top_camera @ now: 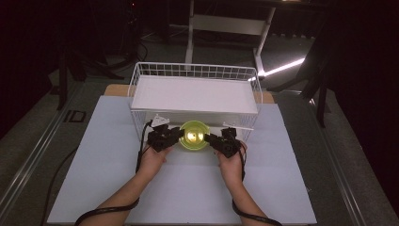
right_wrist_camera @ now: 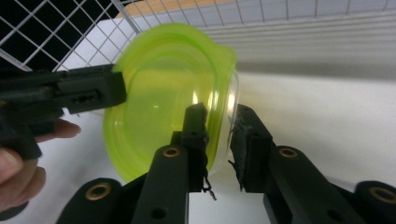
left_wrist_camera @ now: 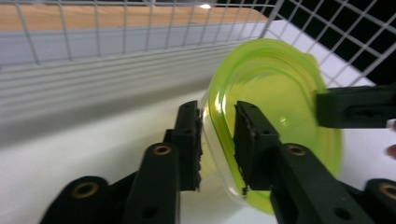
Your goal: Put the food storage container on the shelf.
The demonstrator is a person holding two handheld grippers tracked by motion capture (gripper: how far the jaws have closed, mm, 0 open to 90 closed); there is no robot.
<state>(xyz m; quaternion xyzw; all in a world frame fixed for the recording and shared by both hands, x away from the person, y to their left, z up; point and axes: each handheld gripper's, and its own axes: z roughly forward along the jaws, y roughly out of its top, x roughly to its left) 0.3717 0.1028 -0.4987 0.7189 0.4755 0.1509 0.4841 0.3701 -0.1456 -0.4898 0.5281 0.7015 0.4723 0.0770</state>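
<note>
I have a translucent lime-green plastic bowl (top_camera: 194, 136) at the open front of the white wire basket (top_camera: 141, 77), on the white table (top_camera: 108, 155). My left gripper (left_wrist_camera: 218, 145) straddles its rim with the jaws parted and slack, and my right gripper (right_wrist_camera: 219, 140) does the same on the opposite side. With neither pad pressing, I judge the bowl could tip or slide off if I lift now.

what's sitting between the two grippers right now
A green bowl lies between the left gripper and the right gripper, its rim between each one's fingers. The high view shows this.
</note>
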